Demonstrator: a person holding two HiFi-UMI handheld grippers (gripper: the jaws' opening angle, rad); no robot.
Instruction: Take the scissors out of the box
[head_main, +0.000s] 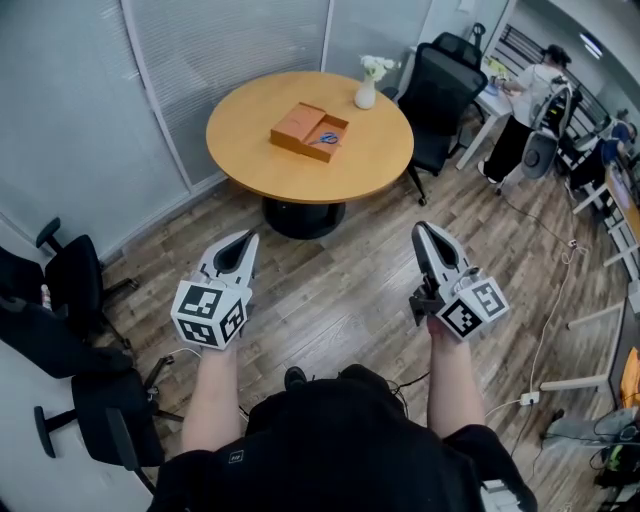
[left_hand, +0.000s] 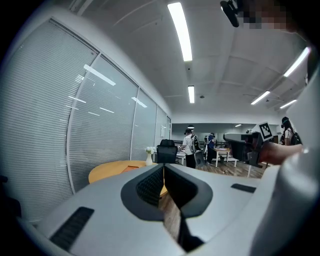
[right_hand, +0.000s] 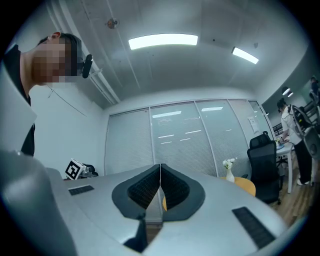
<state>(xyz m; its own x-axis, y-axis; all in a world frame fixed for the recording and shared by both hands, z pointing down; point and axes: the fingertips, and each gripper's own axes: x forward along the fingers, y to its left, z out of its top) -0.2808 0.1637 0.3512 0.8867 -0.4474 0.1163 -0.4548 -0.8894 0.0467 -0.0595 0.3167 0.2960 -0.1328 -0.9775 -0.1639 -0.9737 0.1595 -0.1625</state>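
Both tongs are closed, jaw against jaw, with nothing between them. The left tongs (head_main: 243, 240) and the right tongs (head_main: 423, 231) are held side by side over the wooden floor (head_main: 340, 290), well apart from the round worktop (head_main: 255, 150) ahead. The scissors (head_main: 327, 138) lie inside the open orange box (head_main: 297, 147) near the middle of that worktop, in the box's right-hand part, and their blue handles can just be made out. A white vase (head_main: 366, 94) stands beyond the box, toward the far edge.

In the head view the box lies straight ahead of the tongs and about midway between them, so neither hand is plainly nearer. As the scissors sit on the right side of the box, the right tongs seem slightly better placed. The scissors are too small here to tell which way their long axis runs. By my reading, the reach has not begun: the gap to the worktop has to be closed first, and one pair of tongs opened before it goes down into the box
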